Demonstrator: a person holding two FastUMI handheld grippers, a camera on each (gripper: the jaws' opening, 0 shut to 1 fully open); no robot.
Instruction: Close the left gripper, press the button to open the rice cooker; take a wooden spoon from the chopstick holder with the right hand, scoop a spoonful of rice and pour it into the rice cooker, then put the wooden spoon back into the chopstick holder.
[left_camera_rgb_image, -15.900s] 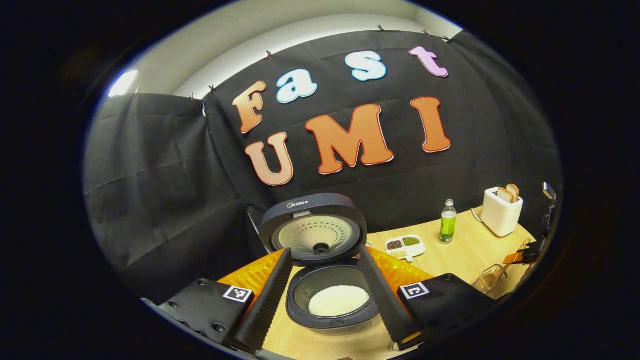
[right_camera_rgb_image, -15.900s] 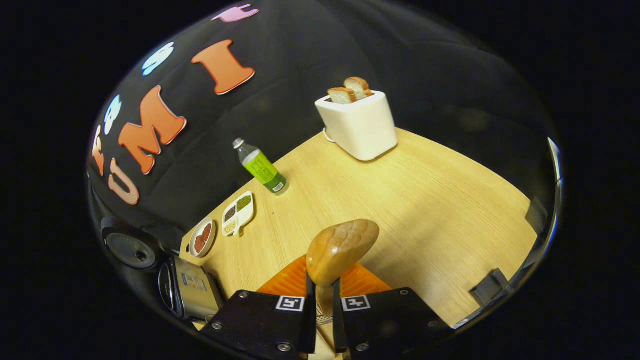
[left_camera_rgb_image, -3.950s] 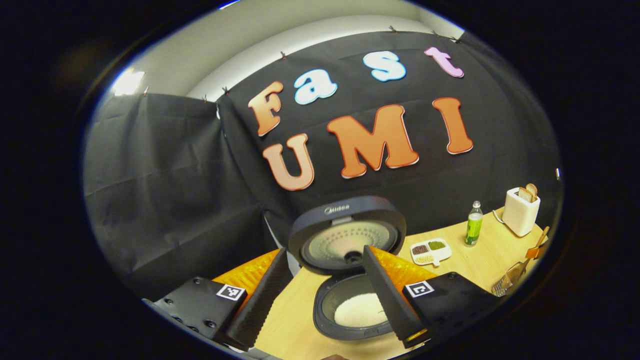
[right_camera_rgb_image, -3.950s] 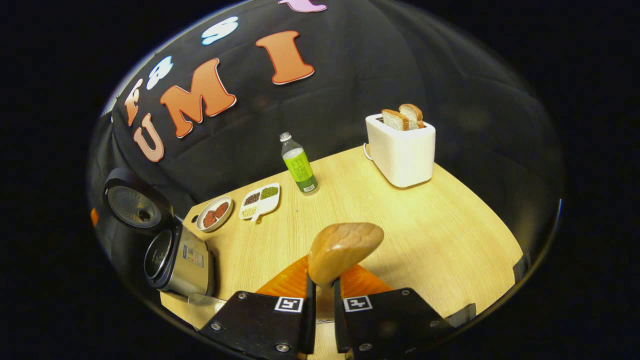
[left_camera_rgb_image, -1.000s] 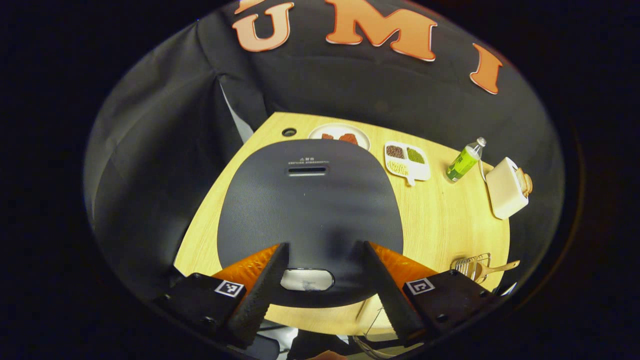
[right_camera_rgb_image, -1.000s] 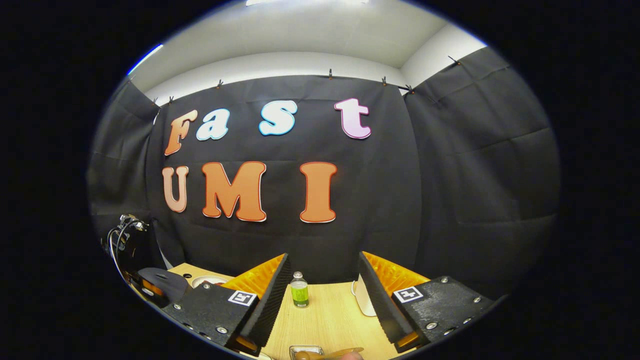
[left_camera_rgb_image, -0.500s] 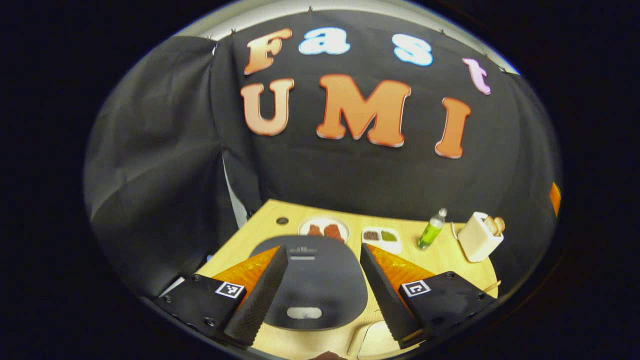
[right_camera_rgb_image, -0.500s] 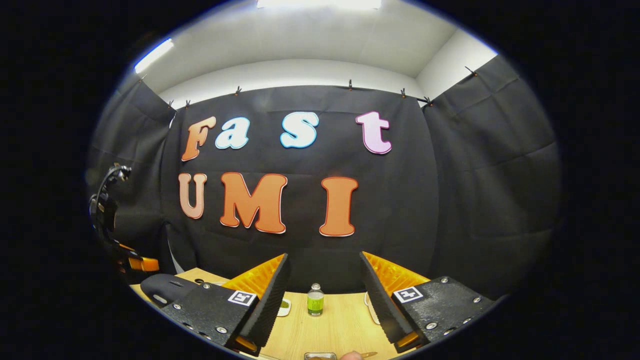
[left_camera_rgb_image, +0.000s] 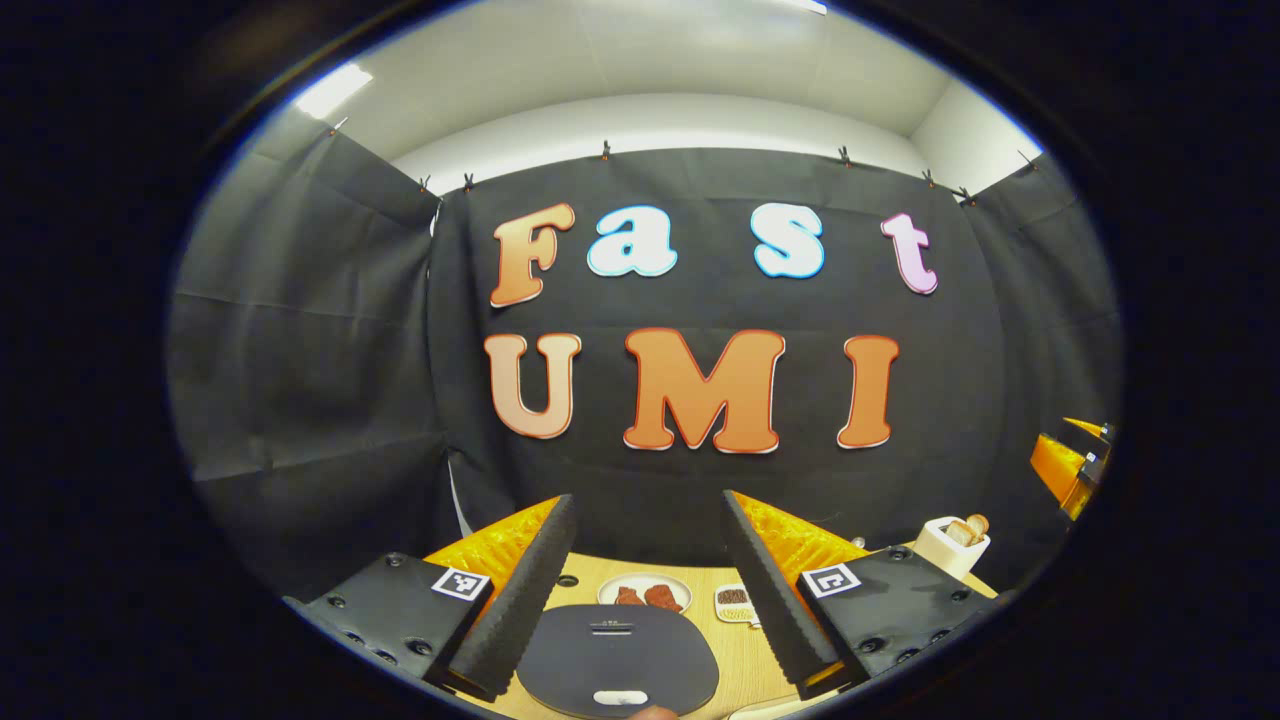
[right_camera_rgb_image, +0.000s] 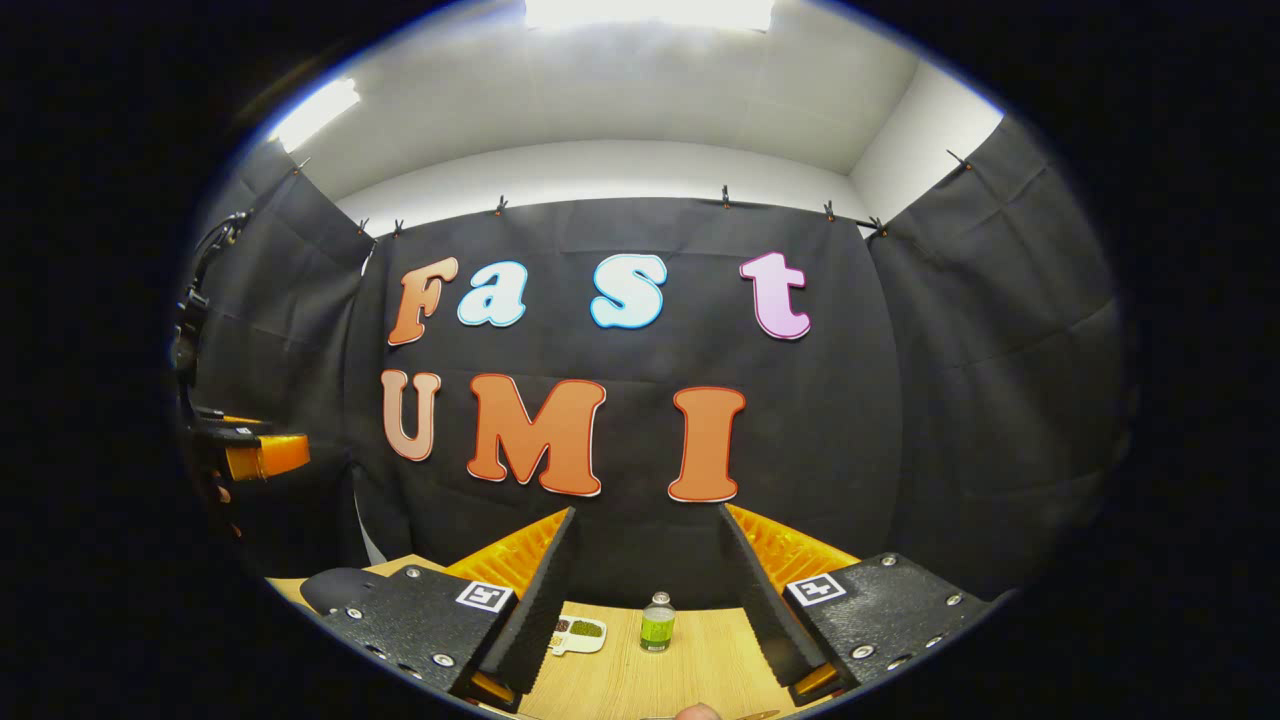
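While both grippers sat raised and level, the left gripper (left_camera_rgb_image: 640, 590) had its fingers spread wide with nothing between them, the rice cooker (left_camera_rgb_image: 617, 672) with lid down at bottom centre of the left gripper view. The right gripper (right_camera_rgb_image: 645, 600) was likewise spread and empty, a green bottle (right_camera_rgb_image: 657, 622) between its fingers. What was probably the wooden spoon (right_camera_rgb_image: 755, 714) barely showed at the bottom edge.

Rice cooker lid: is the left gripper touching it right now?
Apart. In the left gripper view the open left gripper is raised above the closed rice cooker lid, its fingers spread wide with table between.
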